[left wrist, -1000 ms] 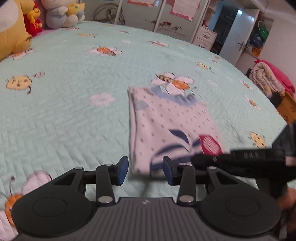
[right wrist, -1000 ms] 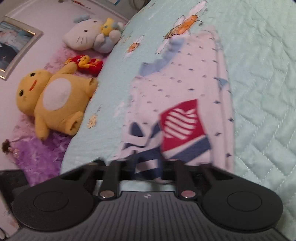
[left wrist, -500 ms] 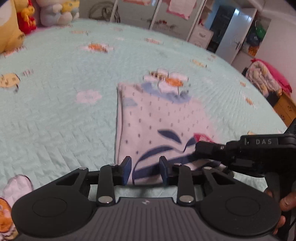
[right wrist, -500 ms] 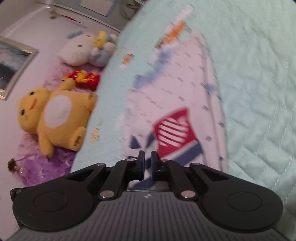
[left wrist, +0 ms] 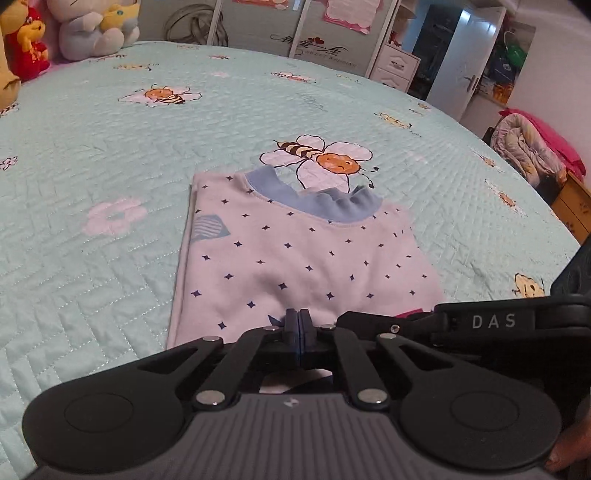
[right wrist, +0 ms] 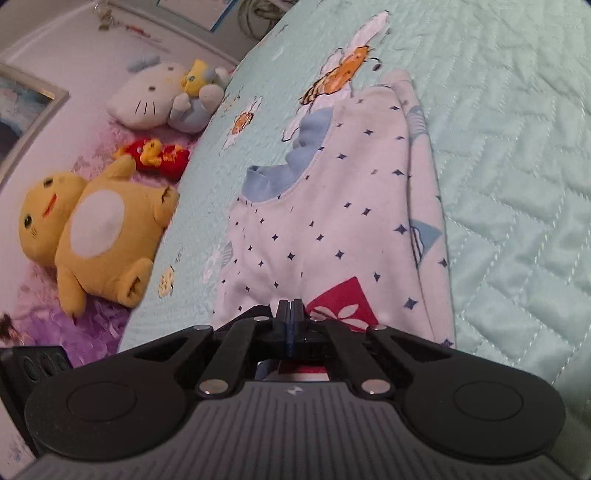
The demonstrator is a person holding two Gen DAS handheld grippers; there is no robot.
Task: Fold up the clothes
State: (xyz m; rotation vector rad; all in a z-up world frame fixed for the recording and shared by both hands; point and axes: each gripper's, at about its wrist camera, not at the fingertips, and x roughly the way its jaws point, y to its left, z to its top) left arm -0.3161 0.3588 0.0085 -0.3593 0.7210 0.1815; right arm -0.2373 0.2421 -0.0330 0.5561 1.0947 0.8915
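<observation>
A white child's top (left wrist: 303, 258) with small dark stars and a blue collar lies partly folded on the mint quilted bed (left wrist: 110, 147). My left gripper (left wrist: 299, 328) is shut on its near hem. My right gripper (right wrist: 291, 317) is shut on the near hem too, beside a red patch (right wrist: 340, 306); the top (right wrist: 332, 221) stretches away from it. The right gripper's body (left wrist: 491, 325) shows just right of the left one.
Plush toys sit at the bed's head: a yellow one (right wrist: 92, 236), a red one (right wrist: 155, 155) and a white cat (right wrist: 155, 96). Wardrobe doors (left wrist: 280, 26), a drawer unit (left wrist: 395, 66) and a clothes pile (left wrist: 532, 151) lie beyond the bed.
Both grippers have closed on the top's near hem: the right one half a second ago, the left one since. The near part of the top, with its striped pattern, has gone under the grippers.
</observation>
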